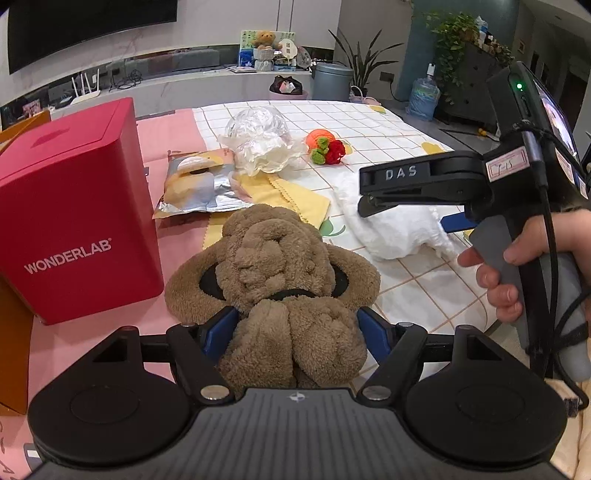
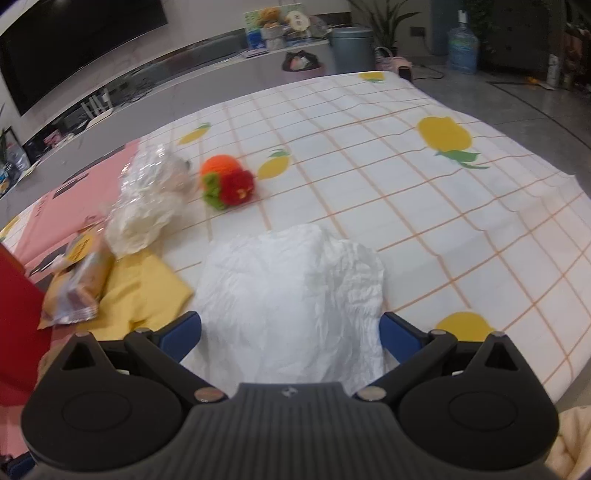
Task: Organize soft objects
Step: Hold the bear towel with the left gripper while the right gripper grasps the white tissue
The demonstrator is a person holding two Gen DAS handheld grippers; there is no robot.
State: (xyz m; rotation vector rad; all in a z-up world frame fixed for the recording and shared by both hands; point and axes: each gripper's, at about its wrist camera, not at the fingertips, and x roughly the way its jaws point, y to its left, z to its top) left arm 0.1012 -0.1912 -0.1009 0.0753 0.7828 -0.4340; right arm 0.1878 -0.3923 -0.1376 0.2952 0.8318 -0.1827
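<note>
Left gripper (image 1: 295, 328) pinches the brown plush toy (image 1: 273, 266) (beside the red box (image 1: 74, 206)); right gripper (image 2: 291, 332) spread around white cloth (image 2: 291, 288).

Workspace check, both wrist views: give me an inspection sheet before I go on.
Surface: checked lemon-print sheet beside a pink sheet.
Job's things: brown plush toy; white crumpled cloth; yellow cloth; crocheted orange-and-red toy.
Clutter: red WONDERLAB box; foil snack packet; clear plastic wrap bundle.
Grippers: left claw shut on the plush toy; right claw open, straddling the white cloth.
Cables: black cable running down the right gripper's handle.
Surroundings: TV screen, potted plant, water jug.
</note>
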